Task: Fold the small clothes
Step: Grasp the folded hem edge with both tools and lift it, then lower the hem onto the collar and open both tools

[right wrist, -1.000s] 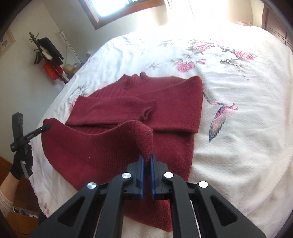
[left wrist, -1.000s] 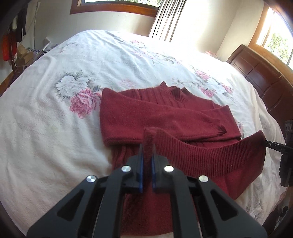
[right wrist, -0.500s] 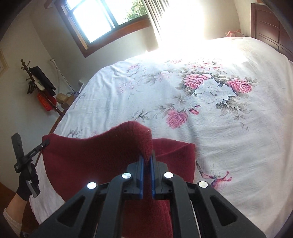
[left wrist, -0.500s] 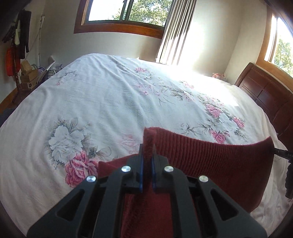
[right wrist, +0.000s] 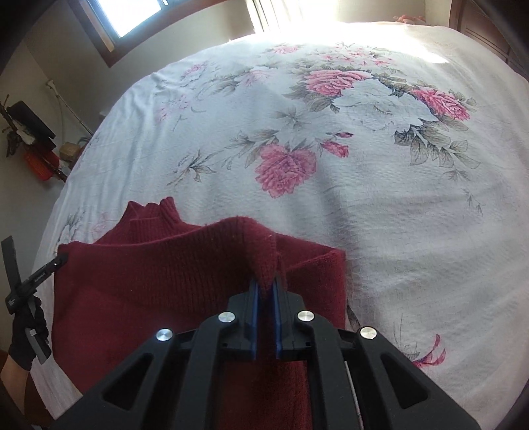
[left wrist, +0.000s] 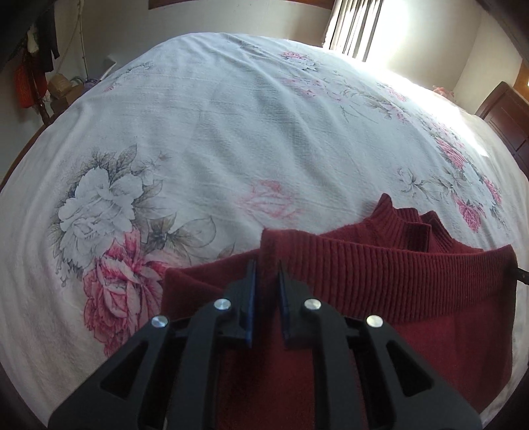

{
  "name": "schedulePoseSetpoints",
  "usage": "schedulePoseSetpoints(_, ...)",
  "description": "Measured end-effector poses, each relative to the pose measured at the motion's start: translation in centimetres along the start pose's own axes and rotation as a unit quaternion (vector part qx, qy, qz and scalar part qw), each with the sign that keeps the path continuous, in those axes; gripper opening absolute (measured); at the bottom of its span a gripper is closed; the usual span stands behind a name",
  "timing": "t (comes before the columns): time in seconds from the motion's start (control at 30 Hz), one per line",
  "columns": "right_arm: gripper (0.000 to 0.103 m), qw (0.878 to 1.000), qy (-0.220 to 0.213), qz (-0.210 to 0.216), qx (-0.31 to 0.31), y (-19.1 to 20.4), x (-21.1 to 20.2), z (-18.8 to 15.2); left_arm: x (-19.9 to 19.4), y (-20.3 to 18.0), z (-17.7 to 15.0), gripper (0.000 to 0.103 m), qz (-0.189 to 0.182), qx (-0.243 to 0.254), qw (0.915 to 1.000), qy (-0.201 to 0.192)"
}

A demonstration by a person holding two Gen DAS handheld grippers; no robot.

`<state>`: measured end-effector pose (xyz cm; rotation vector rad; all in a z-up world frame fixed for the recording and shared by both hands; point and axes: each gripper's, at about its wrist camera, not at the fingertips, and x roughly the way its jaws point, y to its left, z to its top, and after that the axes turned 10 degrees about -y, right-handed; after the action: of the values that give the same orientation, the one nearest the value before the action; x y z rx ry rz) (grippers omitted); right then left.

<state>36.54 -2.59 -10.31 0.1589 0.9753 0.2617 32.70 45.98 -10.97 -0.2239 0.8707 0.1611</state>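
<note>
A wide bed fills most of the room, spread with a white cover printed in pink and grey roses, and sunlight floods in across its far side from the window. A dark wooden headboard stands at the right edge of the left wrist view.

On the near part of the bed lies the dark red knitted sweater, its ribbed collar pointing away toward the middle of the cover. The ribbed hem is lifted and drawn taut in a band between the two tools, up over the body of the garment and close to the collar.

The left gripper has one corner of that hem pinched between its blue-lined fingers, the knit standing up in a fold above them. The right gripper nips the other corner the same way, a peak of wool rising from its narrow gap.

At the left edge of the right wrist view a black-gloved hand grips the left tool's handle. By the wall beyond, some dark and red things hang on a stand; I can't make them out well.
</note>
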Motion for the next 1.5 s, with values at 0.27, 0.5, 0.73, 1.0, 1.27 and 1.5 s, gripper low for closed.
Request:
schedulePoseSetpoints(0.27,0.023,1.0,0.0,-0.016,-0.008,-0.7,-1.5,-1.4,-2.5,3.1,-0.8,0.024,0.006,-0.047,0.9986,-0.024)
schedulePoseSetpoints(0.5,0.037,1.0,0.024,0.019,-0.004,-1.2,-7.6,-7.2,-10.2,-1.7,-3.9,0.03,-0.046,0.044,0.9957,-0.068)
schedulePoseSetpoints(0.73,0.02,0.996,0.074,0.052,0.001,-2.1,-9.6,-14.0,-10.8,-5.0,-8.4,0.033,-0.096,0.057,0.9937,-0.014)
schedulePoseSetpoints(1.0,0.006,0.997,0.056,0.044,0.003,-2.2,-11.6,-15.2,-8.8,-5.8,-11.4,0.033,-0.092,0.059,0.9935,0.031)
schedulePoseSetpoints(1.27,0.007,0.995,0.092,0.028,0.023,-3.8,-8.6,-17.3,-7.4,-4.9,-11.9,0.037,-0.094,0.036,0.994,0.042)
schedulePoseSetpoints(1.5,0.042,0.996,0.052,0.058,0.045,-3.7,-10.6,-14.1,-8.9,-6.0,-10.1,0.037,-0.11,0.02,0.9932,0.033)
